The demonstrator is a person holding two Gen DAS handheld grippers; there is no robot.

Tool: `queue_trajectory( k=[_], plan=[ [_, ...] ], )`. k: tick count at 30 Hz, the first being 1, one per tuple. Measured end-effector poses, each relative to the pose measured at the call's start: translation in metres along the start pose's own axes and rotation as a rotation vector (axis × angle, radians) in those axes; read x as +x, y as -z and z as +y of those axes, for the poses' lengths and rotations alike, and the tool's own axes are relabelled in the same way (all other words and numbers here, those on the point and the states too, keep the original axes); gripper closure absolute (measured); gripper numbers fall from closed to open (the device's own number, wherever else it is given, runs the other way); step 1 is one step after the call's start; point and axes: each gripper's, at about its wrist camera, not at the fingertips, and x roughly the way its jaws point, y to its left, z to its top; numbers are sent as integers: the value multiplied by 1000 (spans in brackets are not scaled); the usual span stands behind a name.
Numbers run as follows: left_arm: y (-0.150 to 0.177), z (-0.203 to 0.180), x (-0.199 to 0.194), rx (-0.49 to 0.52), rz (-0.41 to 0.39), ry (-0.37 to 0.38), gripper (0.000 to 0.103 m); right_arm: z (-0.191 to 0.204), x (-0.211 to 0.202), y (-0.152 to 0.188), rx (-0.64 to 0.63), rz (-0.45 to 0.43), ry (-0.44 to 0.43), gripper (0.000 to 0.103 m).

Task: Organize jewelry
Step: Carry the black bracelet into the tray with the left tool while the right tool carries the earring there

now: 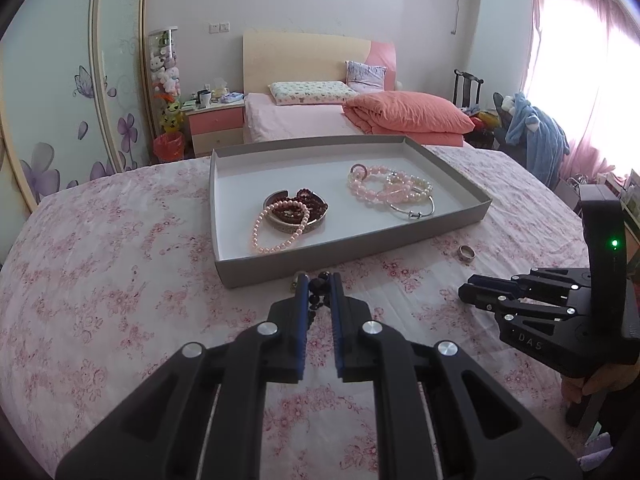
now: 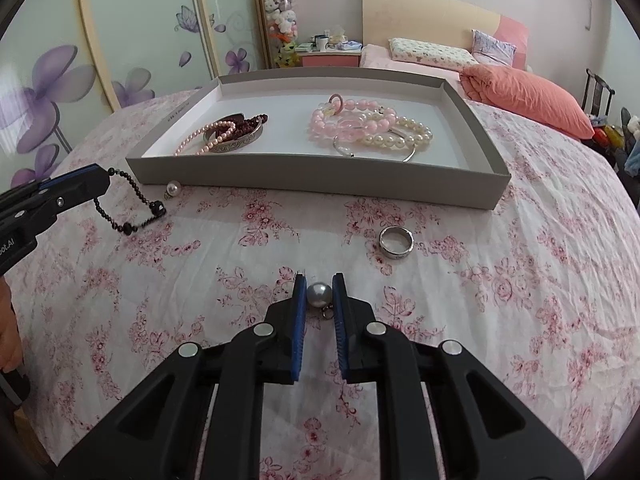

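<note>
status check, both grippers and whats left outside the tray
Left gripper shut on black bead strand. Right gripper on grey pearl. Ring, white pearl outside tray.

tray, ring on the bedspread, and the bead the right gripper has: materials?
Tray: looks like grey cardboard, matte, with folded corners and a white inside.
Ring: likely polished metal; silver, with bright reflections on the band.
Bead in the right gripper: grey pearl-like sphere, glossy highlight, small metal loop; real or imitation pearl cannot be told.
</note>
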Motion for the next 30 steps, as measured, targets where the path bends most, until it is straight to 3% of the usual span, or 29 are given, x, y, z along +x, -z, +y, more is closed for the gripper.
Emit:
queue_trajectory(
  k=[8, 17, 22, 30],
  plan=[
    [-3, -1, -17, -27, -46, 1, 92, 2, -42, -14, 41, -184, -6, 89],
    [-17, -12, -42, -51, -151, -32, 92, 12, -101, -31, 43, -469, 39, 89],
    [-27, -18, -52, -68, -207, -61, 92, 16, -113, -41, 38, -551, 60, 89],
    [-42, -23, -56, -72, -265, -91, 92, 15, -112, -54, 50, -599, 59, 89]
  ],
)
